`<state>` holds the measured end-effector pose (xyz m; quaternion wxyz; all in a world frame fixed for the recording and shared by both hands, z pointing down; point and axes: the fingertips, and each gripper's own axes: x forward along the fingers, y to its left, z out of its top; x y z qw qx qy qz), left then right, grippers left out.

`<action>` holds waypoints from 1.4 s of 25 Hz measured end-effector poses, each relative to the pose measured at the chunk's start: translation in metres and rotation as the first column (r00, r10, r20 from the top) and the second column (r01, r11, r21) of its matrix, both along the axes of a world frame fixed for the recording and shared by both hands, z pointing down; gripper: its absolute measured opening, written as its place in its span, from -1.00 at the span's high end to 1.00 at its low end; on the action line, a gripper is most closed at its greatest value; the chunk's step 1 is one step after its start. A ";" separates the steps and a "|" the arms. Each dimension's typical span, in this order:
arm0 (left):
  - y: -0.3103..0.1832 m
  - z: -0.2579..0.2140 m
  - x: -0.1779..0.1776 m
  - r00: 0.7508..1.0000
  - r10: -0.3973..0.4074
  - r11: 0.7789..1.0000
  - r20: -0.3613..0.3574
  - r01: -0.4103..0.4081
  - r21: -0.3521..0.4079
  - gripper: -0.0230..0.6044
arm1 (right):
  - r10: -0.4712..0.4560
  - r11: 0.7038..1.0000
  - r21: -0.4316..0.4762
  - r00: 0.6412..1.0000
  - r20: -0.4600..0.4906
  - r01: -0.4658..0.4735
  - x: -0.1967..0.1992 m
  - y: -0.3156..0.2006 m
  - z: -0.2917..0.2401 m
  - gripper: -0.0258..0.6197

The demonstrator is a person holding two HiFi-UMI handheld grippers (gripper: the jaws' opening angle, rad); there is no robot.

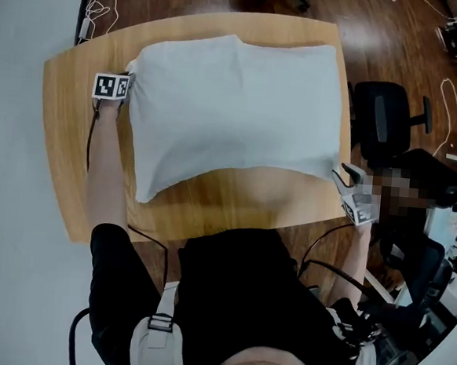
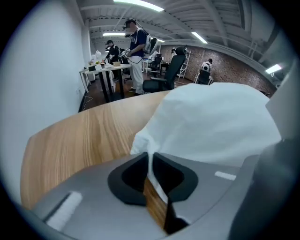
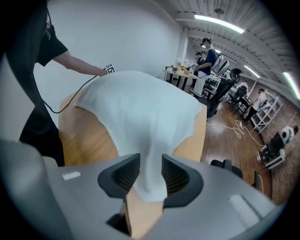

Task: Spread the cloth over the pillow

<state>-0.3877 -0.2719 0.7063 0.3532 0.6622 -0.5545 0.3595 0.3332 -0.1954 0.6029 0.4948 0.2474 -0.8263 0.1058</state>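
A person in a black top leans over a wooden table (image 1: 66,149), a gripper in each hand, with a white cloth (image 1: 234,107) stretched between them. In the head view the cloth fills the middle of the frame, from the table's far edge down towards the near one. It lies domed over a bulk that it covers completely, so no surface of the pillow shows, only the swell under the fabric.

The left gripper (image 2: 151,161) sits at the cloth's upper left corner. From above, only its marker cube is clear and the jaws are tucked against the fabric. Its own view shows the jaws closed tight on a thin fold of the cloth's edge, with table grain just behind.

The right gripper (image 3: 146,176) is at the lower right corner, by the table's right rim. Its jaws are clamped on a thicker bunch of cloth, which hangs down between the ribbed pads and hides the corner's tip.

A black office chair (image 1: 383,119) stands on the floor to the right. A mosaic patch beside it masks part of the clutter there. In the left gripper view, people (image 2: 136,44) stand at desks at the upper left, too small to make out what they handle. The wearer's head is cut off at the lower edge.
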 end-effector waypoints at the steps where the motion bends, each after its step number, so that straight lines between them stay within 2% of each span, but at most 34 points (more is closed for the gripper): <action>1: -0.004 -0.004 -0.003 1.000 -0.002 1.000 0.006 0.002 0.016 0.85 | 0.003 1.000 -0.007 1.000 -0.001 -0.003 0.004 -0.001 0.003 0.47; 3: -0.021 -0.016 -0.017 0.999 -0.004 0.999 0.034 0.002 0.051 0.87 | 0.010 1.000 -0.023 1.000 -0.004 -0.010 0.007 -0.002 0.009 0.50; 7: -0.054 -0.058 -0.053 0.994 -0.067 0.987 0.086 0.054 0.152 0.87 | 0.023 0.999 -0.044 1.000 -0.008 -0.023 0.007 -0.003 0.019 0.52; 9: -0.057 -0.055 -0.060 0.991 -0.066 0.989 0.118 0.049 0.139 0.85 | 0.044 0.998 -0.050 0.999 -0.004 -0.044 0.004 -0.007 0.022 0.52; 11: -0.063 -0.045 -0.059 0.988 -0.054 0.992 0.147 0.036 0.125 0.81 | 0.093 0.996 -0.006 0.996 0.012 -0.093 -0.003 -0.018 0.013 0.53; 12: -0.069 -0.049 -0.058 0.983 -0.065 0.988 0.170 0.039 0.152 0.82 | 0.117 0.992 0.039 0.993 0.029 -0.118 -0.012 -0.028 0.002 0.58; 14: -0.080 -0.074 -0.060 0.962 -0.120 0.965 0.246 0.055 0.257 0.83 | 0.122 0.986 0.103 0.989 0.083 -0.130 -0.040 -0.045 -0.019 0.63; 15: -0.082 -0.082 -0.061 0.948 -0.145 0.954 0.284 0.057 0.296 0.83 | 0.101 0.988 0.107 0.989 0.110 -0.113 -0.054 -0.049 -0.021 0.63; 16: -0.082 -0.079 -0.059 0.940 -0.150 0.951 0.308 0.052 0.305 0.83 | 0.075 0.991 0.099 0.989 0.130 -0.088 -0.065 -0.048 -0.015 0.63; 20: -0.083 -0.005 -0.038 0.956 -0.036 0.986 0.292 -0.014 0.169 0.80 | 0.047 0.997 0.049 0.986 0.162 -0.056 -0.081 -0.030 0.013 0.63; 21: -0.081 -0.005 -0.047 0.948 -0.046 0.987 0.314 -0.006 0.163 0.77 | 0.059 0.997 0.040 0.983 0.175 -0.067 -0.082 -0.030 0.012 0.63; 22: -0.076 -0.018 -0.064 0.932 -0.089 0.982 0.350 0.024 0.186 0.76 | 0.081 0.996 0.032 0.977 0.198 -0.089 -0.077 -0.036 0.008 0.63; 23: -0.071 -0.040 -0.080 0.916 -0.151 0.969 0.372 0.064 0.237 0.74 | 0.112 0.992 0.028 0.966 0.234 -0.122 -0.067 -0.048 0.004 0.62; 25: -0.067 -0.096 -0.091 0.899 -0.262 0.921 0.349 0.125 0.370 0.57 | 0.195 0.976 0.031 0.926 0.323 -0.216 -0.033 -0.088 -0.006 0.63; 26: -0.068 -0.121 -0.083 0.904 -0.286 0.896 0.319 0.134 0.423 0.55 | 0.241 0.963 0.022 0.897 0.371 -0.268 -0.017 -0.113 -0.009 0.63; 27: -0.069 -0.139 -0.066 0.923 -0.270 0.881 0.275 0.121 0.457 0.55 | 0.285 0.950 -0.002 0.860 0.422 -0.314 -0.006 -0.141 -0.008 0.62; 28: -0.070 -0.150 -0.038 0.952 -0.209 0.877 0.224 0.081 0.473 0.58 | 0.327 0.935 -0.039 0.818 0.474 -0.351 -0.002 -0.171 -0.005 0.62; 29: -0.067 -0.154 -0.004 0.977 -0.117 0.883 0.178 0.020 0.469 0.71 | 0.369 0.920 -0.085 0.771 0.519 -0.383 -0.001 -0.202 0.001 0.62; 30: -0.061 -0.153 0.027 0.988 -0.031 0.892 0.154 -0.042 0.449 0.75 | 0.412 0.902 -0.135 0.724 0.552 -0.410 -0.004 -0.234 0.008 0.56; 31: -0.052 -0.150 0.048 0.987 0.018 0.902 0.157 -0.084 0.423 0.75 | 0.459 0.880 -0.186 0.681 0.571 -0.438 -0.008 -0.265 0.016 0.50; 32: -0.044 -0.149 0.055 0.983 0.020 0.911 0.181 -0.093 0.401 0.75 | 0.509 0.853 -0.231 0.645 0.570 -0.469 -0.014 -0.294 0.026 0.42; 33: -0.036 -0.150 0.048 0.977 -0.017 0.919 0.212 -0.068 0.388 0.75 | 0.554 0.825 -0.262 0.626 0.549 -0.501 -0.021 -0.320 0.036 0.36; 34: -0.028 -0.154 0.033 0.966 -0.078 0.923 0.247 -0.024 0.384 0.75 | 0.584 0.806 -0.275 0.629 0.512 -0.524 -0.028 -0.339 0.047 0.33; 35: -0.021 -0.160 0.015 0.949 -0.141 0.923 0.283 0.023 0.384 0.75 | 0.594 0.802 -0.273 0.657 0.464 -0.532 -0.037 -0.352 0.061 0.32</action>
